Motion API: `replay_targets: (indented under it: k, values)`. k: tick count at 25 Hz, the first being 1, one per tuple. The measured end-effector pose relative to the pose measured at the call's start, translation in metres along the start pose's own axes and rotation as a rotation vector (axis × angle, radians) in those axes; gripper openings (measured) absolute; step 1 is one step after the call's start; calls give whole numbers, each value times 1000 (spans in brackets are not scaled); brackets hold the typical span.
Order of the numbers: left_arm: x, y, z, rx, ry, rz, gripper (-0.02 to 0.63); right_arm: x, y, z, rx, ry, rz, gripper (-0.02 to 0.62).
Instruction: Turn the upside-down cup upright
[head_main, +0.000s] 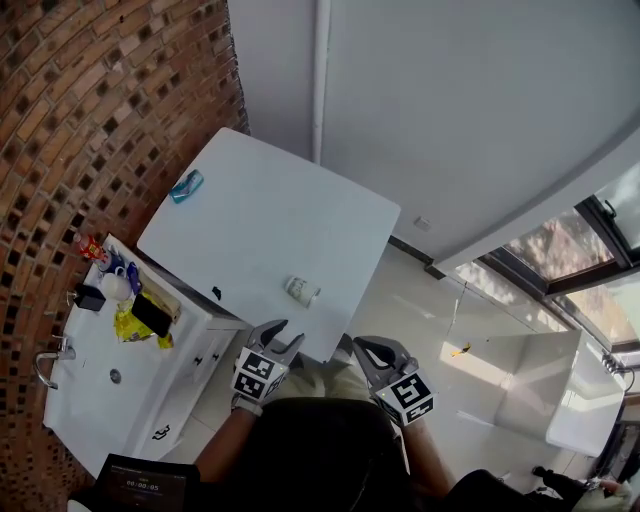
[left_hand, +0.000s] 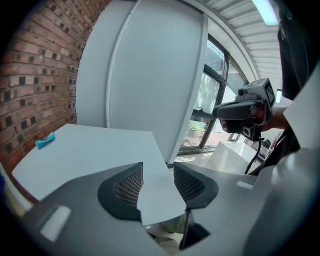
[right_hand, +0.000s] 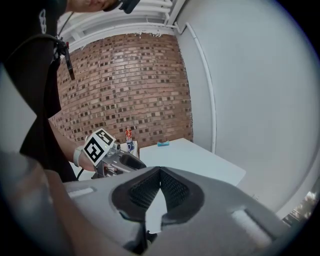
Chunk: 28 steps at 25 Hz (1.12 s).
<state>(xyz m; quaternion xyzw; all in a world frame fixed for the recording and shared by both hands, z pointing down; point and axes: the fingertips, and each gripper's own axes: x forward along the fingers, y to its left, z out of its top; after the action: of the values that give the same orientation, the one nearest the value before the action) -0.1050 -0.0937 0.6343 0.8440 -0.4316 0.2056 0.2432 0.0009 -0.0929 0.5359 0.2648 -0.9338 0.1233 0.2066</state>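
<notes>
The cup (head_main: 300, 290) rests on the white surface (head_main: 260, 220), close to the surface's near edge and toward its right corner. It is small and white. At this size its exact attitude cannot be resolved.

The left hand-held gripper (head_main: 284, 333) sits just off the surface's near edge, short of the cup. Its jaws stand apart with nothing between them; only the surface shows through the gap. The right hand-held gripper (head_main: 365, 348) is also off the near edge, further right. Its jaws are together at the tips and hold nothing. A blue object (head_main: 186, 186) lies at the surface's far left corner, well apart from the cup.

Handling estimate: the cup is probably light and rigid, with a smooth wall that may slip under the pads. If ceramic, it can chip on impact. Take hold across the side wall at about mid-height, pads on opposite sides. Apply moderate pressure. Avoid pinching the rim alone, since the cup must be rotated while held.
</notes>
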Motion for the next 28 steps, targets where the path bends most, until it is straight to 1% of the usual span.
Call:
replay_targets:
  k: [4, 7, 10, 12, 15, 19, 24, 28]
  values:
    - [25, 12, -7, -11, 41, 44, 221, 3, -16, 2, -14, 1, 38, -8]
    - [41, 21, -12, -11, 73, 62, 226, 3, -27, 3, -10, 2, 38, -8]
    - [55, 29, -19, -2, 97, 80, 235, -1, -36, 3, 15, 0, 34, -8]
    - [65, 35, -28, 6, 124, 92, 255, -3, -40, 2, 29, 1, 32, -8]
    - [75, 44, -37, 16, 146, 117, 258, -6, -46, 0, 29, 9, 25, -8]
    - [83, 54, -42, 21, 169, 142, 290, -10, -52, -1, 27, 14, 7, -8]
    - [95, 62, -53, 1, 208, 146, 328, -17, -59, -5, 38, 18, -21, -8]
    - [102, 73, -56, 26, 226, 170, 351, -22, -61, -11, 51, 23, -38, -8]
